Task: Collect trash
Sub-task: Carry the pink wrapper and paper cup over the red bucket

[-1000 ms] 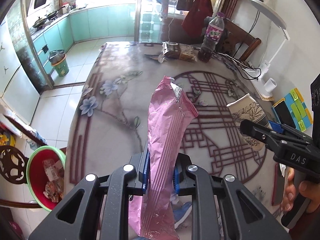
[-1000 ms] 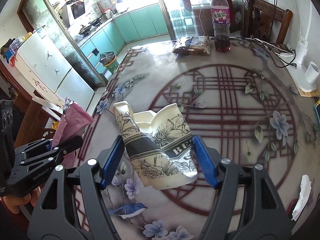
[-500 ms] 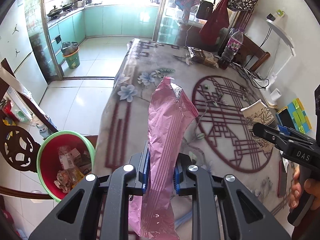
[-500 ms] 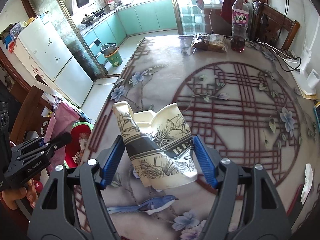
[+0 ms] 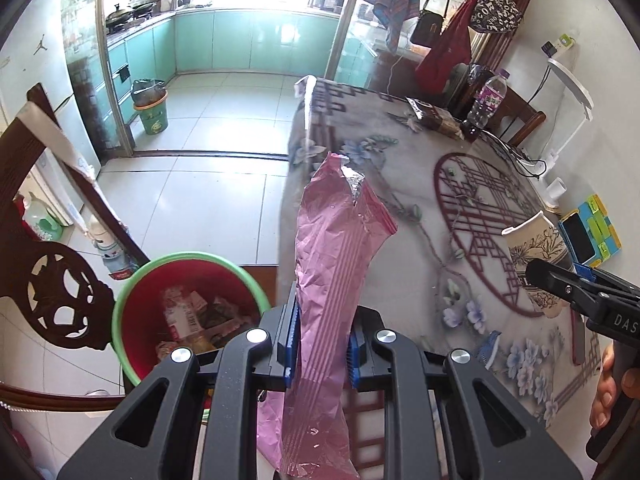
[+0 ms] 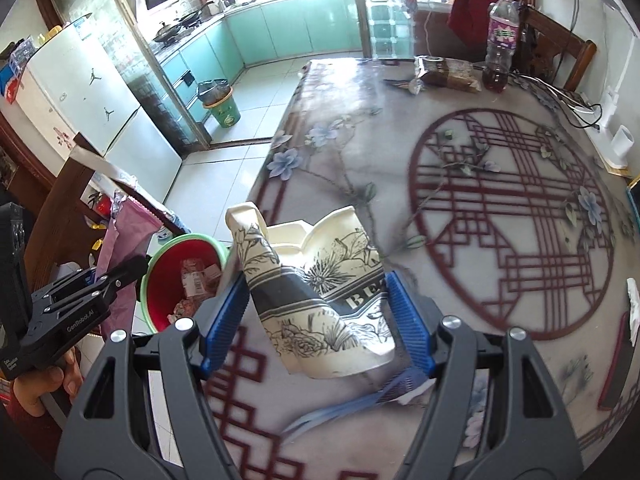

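Observation:
My left gripper is shut on a pink foil wrapper that stands upright between its blue pads, near the table's left edge. A red bin with a green rim, holding several wrappers, stands on the floor just left of it. My right gripper is shut on a crushed white paper cup with black flower print, held above the table near its left edge. The right wrist view also shows the left gripper, the wrapper and the bin. The cup also shows in the left wrist view.
The table has a flowered cover. At its far end lie a snack bag and a purple-labelled bottle. Carved wooden chairs stand beside the bin. A green bin stands by the kitchen doorway.
Both grippers have moved left toward the table's edge with their loads. The red bin has come closer and sits fuller in both views.

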Demonstrator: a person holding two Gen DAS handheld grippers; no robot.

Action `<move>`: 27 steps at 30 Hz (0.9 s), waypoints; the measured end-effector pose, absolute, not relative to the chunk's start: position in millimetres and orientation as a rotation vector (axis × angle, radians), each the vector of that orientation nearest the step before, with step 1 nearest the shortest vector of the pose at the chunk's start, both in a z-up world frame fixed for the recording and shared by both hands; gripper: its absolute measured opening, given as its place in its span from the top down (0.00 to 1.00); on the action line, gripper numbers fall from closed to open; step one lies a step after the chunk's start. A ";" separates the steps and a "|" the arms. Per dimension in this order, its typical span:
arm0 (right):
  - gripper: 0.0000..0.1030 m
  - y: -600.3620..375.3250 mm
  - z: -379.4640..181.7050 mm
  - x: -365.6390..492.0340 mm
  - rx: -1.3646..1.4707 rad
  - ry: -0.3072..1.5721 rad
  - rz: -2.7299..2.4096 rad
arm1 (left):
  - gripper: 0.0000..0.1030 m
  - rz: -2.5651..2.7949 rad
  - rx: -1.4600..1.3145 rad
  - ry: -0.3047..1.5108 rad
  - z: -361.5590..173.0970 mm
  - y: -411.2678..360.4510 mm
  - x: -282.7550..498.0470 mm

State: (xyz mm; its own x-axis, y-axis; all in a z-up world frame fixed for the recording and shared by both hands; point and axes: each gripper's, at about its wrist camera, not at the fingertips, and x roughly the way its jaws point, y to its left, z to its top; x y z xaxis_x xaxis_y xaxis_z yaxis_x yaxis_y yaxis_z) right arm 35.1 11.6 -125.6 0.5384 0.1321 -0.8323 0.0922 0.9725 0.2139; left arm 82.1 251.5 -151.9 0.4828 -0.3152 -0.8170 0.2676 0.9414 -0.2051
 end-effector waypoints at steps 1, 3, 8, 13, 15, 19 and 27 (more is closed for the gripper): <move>0.33 18.3 -125.7 35.8 0.242 1.004 0.030 | 0.83 -0.350 -0.054 1.004 -152.6 258.4 82.2; 0.33 34.4 -125.3 37.3 0.236 1.004 0.045 | 0.83 -0.337 -0.056 1.004 -154.3 271.5 83.0; 0.33 71.0 -123.3 44.9 0.218 1.003 0.098 | 0.82 -0.289 -0.066 1.010 -159.4 306.0 86.6; 0.33 102.7 -125.4 56.4 0.191 1.016 0.157 | 0.82 -0.241 -0.066 1.020 -167.2 337.1 86.8; 0.33 113.7 -128.7 62.9 0.197 1.030 0.186 | 0.82 -0.227 -0.079 1.027 -170.4 348.2 87.3; 0.33 140.5 -136.5 73.5 0.186 1.052 0.241 | 0.82 -0.188 -0.106 1.046 -179.0 368.7 91.8; 0.33 185.0 -160.0 97.0 0.125 1.109 0.310 | 0.82 -0.129 -0.139 1.080 -196.8 398.5 103.9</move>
